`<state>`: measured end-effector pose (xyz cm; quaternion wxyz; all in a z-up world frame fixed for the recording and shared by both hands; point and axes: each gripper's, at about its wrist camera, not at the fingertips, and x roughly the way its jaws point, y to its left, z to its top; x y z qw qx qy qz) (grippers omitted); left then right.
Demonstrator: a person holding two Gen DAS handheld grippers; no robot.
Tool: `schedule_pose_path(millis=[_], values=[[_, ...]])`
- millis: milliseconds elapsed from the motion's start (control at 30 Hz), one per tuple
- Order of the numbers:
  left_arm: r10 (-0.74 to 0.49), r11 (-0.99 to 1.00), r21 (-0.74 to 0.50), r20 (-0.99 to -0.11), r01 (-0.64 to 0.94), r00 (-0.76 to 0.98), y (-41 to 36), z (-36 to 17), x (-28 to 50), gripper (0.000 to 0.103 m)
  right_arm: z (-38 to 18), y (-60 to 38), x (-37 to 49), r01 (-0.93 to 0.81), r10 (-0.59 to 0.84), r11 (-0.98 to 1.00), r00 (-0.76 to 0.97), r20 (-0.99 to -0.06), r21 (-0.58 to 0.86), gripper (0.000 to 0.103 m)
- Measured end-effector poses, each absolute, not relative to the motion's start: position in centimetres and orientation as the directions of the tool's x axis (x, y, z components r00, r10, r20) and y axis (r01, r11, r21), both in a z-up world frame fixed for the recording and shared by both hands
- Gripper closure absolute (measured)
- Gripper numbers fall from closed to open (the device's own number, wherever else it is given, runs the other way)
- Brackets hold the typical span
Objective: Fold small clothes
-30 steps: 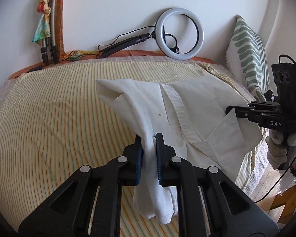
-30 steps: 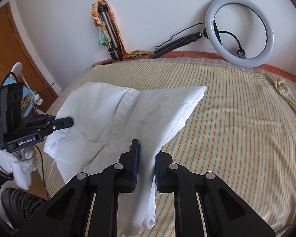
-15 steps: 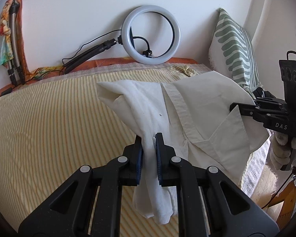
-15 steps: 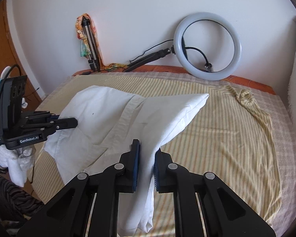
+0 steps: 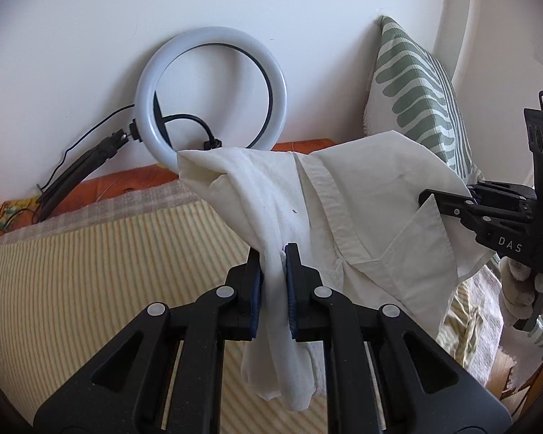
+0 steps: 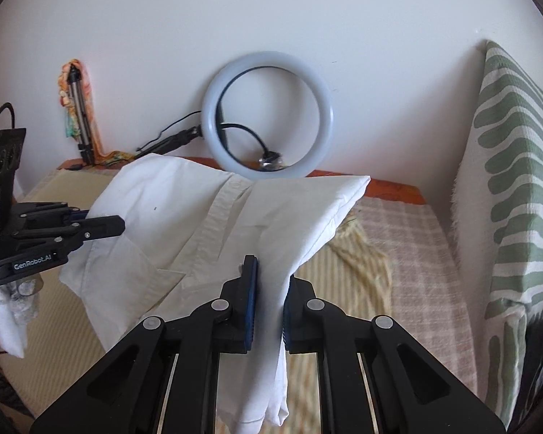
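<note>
Clamping white shirt (image 5: 362, 195) edges, left tongs (image 5: 273, 282), right tongs (image 6: 269, 300), above striped bed (image 5: 90, 253).

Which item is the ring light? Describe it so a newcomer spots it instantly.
Start at the white back wall behind the striped bed. Leaning against that wall at the head of the bed is the ring light, just past the white shirt. It is the only pale circular hoop there, with a black cable dangling across its opening.
</note>
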<state>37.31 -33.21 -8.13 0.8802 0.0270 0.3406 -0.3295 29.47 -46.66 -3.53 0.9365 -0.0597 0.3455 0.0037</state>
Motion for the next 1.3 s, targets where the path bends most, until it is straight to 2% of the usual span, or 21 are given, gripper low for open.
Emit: schedule_pose_path(millis=[400, 667, 1033, 1133, 1233, 1300], values=[[-0.519, 0.808, -0.15, -0.638, 0.57, 0.568, -40.4, -11.3, 41.7, 0.093, -5.9, -53.3, 36.7, 0.044, -0.18, 0.974, 0.748, -0.639, -0.224, 0.094], [-0.458, 0.826, -0.072, -0.663, 0.559, 0.592, -41.5, -13.1, 41.8, 0.093, -10.0, -55.7, 38.9, 0.083, -0.223, 0.969, 0.698, -0.68, -0.233, 0.094], [-0.401, 0.84, -0.004, -0.679, 0.543, 0.615, -42.1, -13.7, 41.7, 0.091, -11.5, -57.1, 39.7, 0.135, -0.239, 0.971, 0.651, -0.721, -0.199, 0.088], [-0.394, 0.838, 0.009, -0.681, 0.545, 0.618, -42.0, -13.5, 41.2, 0.083, -11.3, -57.3, 39.9, 0.163, -0.258, 0.966, 0.64, -0.723, -0.2, 0.077], [-0.397, 0.825, 0.037, -0.673, 0.565, 0.624, -41.9, -13.1, 40.3, 0.067, -10.6, -57.3, 39.3, 0.178, -0.253, 0.967, 0.651, -0.716, -0.18, 0.067], [-0.397, 0.821, 0.05, -0.668, 0.569, 0.63, -41.7, -12.8, 39.7, 0.064, -9.8, -57.0, 38.8, 0.183, -0.25, 0.968, 0.66, -0.708, -0.171, 0.06]])
